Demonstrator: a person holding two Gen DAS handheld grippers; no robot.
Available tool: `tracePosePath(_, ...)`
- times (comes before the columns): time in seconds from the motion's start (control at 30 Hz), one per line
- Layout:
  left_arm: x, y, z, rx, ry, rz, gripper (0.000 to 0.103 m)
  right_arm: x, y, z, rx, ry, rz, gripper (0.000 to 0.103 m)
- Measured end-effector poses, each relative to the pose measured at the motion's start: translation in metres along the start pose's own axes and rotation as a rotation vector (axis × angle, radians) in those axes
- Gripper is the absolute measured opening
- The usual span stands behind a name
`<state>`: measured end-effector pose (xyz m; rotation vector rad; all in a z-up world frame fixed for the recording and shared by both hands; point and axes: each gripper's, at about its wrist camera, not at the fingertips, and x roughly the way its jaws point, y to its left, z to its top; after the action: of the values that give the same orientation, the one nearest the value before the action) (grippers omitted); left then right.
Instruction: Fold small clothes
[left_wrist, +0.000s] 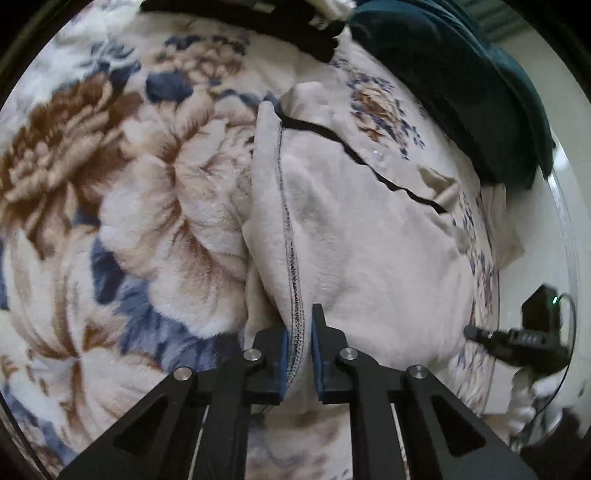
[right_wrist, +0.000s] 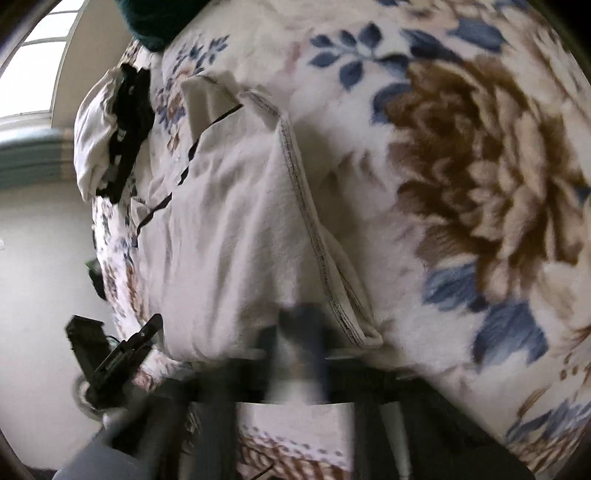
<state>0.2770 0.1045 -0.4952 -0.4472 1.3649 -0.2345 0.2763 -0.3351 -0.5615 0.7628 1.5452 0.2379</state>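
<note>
On the bed: a cream garment (left_wrist: 354, 236) lies crumpled on the floral fleece blanket (left_wrist: 110, 192), near the bed's edge; its stitched hem (left_wrist: 286, 229) runs away from your left gripper (left_wrist: 300, 354)
Left tool: the jaws are nearly together with the stitched hem pinched between the blue pads (left_wrist: 283, 363); you hold the garment by that hem
Right tool: the right gripper (right_wrist: 301, 354) is blurred in its own view; judged closed at the garment's near edge, though you cannot tell from the blur whether cloth is caught in it
Handling: looks light, soft and limp, likely to sag and drag its loose parts when lifted; the plush blanket may cling to it, so lift clear rather than slide
Where to hold: the doubled stitched hem is the firmest line; a matching hold on the far corner of the same edge would keep the fold square
Edges: the bed drops off on the garment's far side, where white floor (left_wrist: 535, 236) shows; a dark green cloth (left_wrist: 461, 85) and a black item (left_wrist: 258, 18) lie beyond the garment
Open room: the broad flowered stretch of blanket beside the hem looks free for laying the fold
</note>
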Motion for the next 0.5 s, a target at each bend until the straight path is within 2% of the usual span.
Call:
tracePosePath(0.17,-0.009,0.007,-0.009,0.016,0.014,0.017,0.007,-0.016,0.005,-0.010,-0.060,-0.002,-0.066,0.002)
tracePosePath(0.33,0.005,0.021,-0.014,0.024,0.070,0.071,0.006,-0.014,-0.011,-0.019,-0.056,0.057,-0.135,0.000)
tracePosePath(0.4,0.006,0.029,-0.016,-0.005,0.087,0.052,0.006,-0.011,-0.015,-0.022,-0.067,0.081,-0.195,0.000)
tracePosePath(0.43,0.005,0.030,-0.014,-0.023,0.090,0.041,0.010,-0.011,-0.018,-0.022,-0.061,0.080,-0.198,0.000)
tracePosePath(0.5,0.002,0.031,-0.007,-0.059,0.081,0.034,0.014,-0.019,-0.027,-0.018,0.000,0.051,-0.144,0.001)
